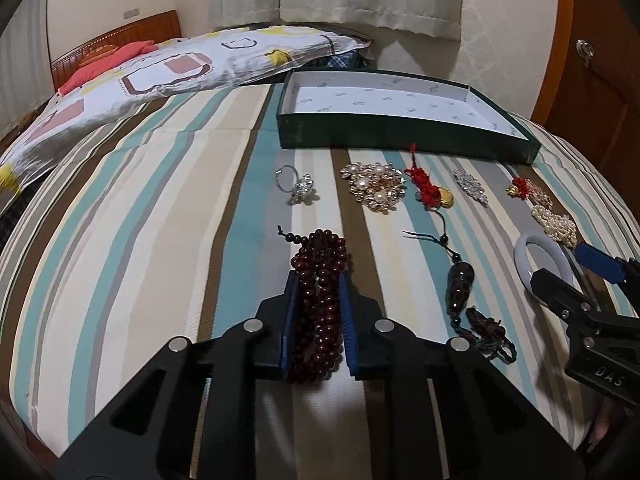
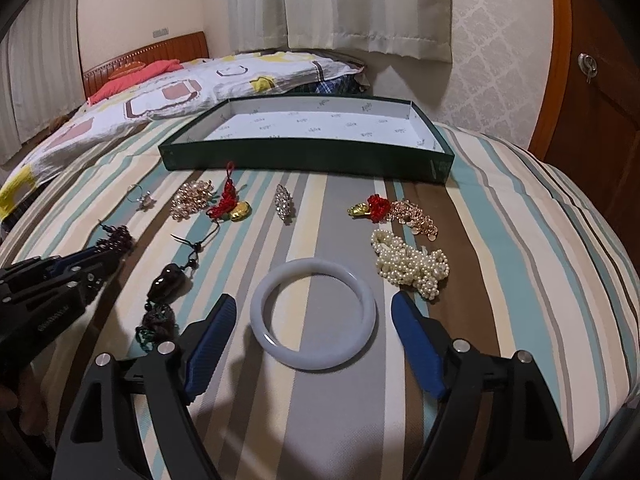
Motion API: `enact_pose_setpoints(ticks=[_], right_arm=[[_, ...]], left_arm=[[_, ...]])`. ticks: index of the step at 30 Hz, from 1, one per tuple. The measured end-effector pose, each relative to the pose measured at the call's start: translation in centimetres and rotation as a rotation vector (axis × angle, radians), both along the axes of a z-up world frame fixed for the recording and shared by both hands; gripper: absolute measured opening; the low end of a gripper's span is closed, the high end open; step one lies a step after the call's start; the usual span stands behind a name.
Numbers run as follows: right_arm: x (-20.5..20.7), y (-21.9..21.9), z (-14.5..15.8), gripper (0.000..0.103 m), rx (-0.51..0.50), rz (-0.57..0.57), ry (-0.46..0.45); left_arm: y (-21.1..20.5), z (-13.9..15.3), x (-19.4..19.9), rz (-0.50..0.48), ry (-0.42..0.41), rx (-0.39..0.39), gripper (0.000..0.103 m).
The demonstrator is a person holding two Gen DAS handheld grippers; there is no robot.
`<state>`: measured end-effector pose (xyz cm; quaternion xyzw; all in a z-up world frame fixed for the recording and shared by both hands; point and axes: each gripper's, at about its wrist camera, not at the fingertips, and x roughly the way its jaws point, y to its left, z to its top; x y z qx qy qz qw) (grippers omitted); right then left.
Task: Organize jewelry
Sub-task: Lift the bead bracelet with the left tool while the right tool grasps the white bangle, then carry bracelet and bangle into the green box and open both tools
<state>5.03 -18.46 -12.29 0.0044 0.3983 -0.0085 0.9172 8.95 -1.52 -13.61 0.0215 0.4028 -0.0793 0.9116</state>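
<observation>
My left gripper [image 1: 318, 280] is shut on a dark red bead bracelet [image 1: 322, 256] lying on the striped bed; it also shows at the left of the right wrist view [image 2: 94, 254]. My right gripper [image 2: 314, 306] is open, its fingers either side of a pale jade bangle [image 2: 314, 316], not touching it; it shows in the left wrist view [image 1: 560, 262] with the bangle [image 1: 536, 242]. A green box [image 2: 304, 156] with a white inside stands empty beyond the jewelry; it also shows in the left wrist view [image 1: 400, 134].
On the bed lie a ring [image 1: 296, 186], a pearl-and-gold brooch [image 1: 374, 186], a red knot charm [image 1: 426, 188], a crystal brooch [image 2: 283, 202], a pearl bunch [image 2: 412, 264], a rose-gold piece [image 2: 416, 216] and a dark pendant [image 2: 166, 284]. A patterned quilt [image 2: 160, 96] lies behind.
</observation>
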Motion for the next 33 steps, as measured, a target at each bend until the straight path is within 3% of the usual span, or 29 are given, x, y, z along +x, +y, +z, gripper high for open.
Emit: enact_pose_setpoints(ticks=[5,9,12,24,33], right_arm=[[0.5,-0.1,-0.9,0.078,0.006,-0.005,0.044],[0.4,-0.1,-1.0,0.078,0.014,-0.004,0.037],[0.1,-0.1,-1.0,0.069,0.019,0.006,0.021],[-0.8,0.3,-0.1,0.068,0.015,0.023,-0.026],[-1.0,-0.3,2.1,0.068,0.029,0.018,-0.088]], left_arm=[[0.1,0.0,0.0,0.009,0.0,0.004,0.019],[0.1,0.0,0.0,0.012,-0.001,0.008,0.019],[0.2,0.0,0.0,0.014,-0.003,0.01,0.019],[0.4,0.2,-0.3,0.022,-0.012,0.001,0.016],[0.3,3.0,-1.0,0.016,-0.076,-0.022,0.016]])
